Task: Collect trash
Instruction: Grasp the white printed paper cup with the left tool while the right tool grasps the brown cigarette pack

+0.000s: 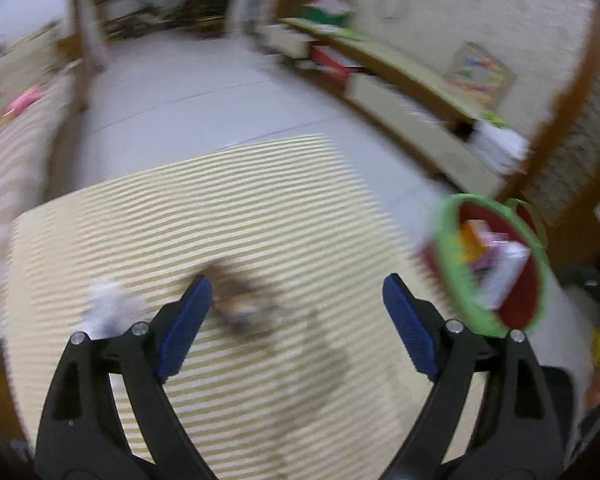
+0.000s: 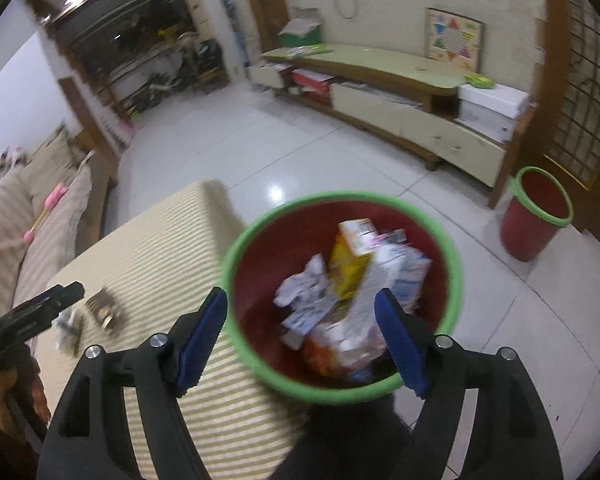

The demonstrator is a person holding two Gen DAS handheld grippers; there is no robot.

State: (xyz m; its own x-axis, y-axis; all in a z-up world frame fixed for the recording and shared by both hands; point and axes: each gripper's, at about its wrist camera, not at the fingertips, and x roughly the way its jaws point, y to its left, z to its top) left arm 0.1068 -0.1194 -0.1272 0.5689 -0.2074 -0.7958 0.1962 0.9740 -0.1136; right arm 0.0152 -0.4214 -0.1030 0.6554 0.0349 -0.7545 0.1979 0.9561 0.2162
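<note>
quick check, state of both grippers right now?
Left gripper: open, nothing held, above the scraps on the striped table.
Right gripper: open, nothing held, over the red bin of trash.

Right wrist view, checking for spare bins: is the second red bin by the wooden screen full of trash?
No. The far red bin shows only its bare red inside.

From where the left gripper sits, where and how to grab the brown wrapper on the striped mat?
Take the brown wrapper across its crumpled middle, coming from above with open jaws. It lies low on the striped mat; blur hides its edges. The white wad lies apart, leaving room.
</note>
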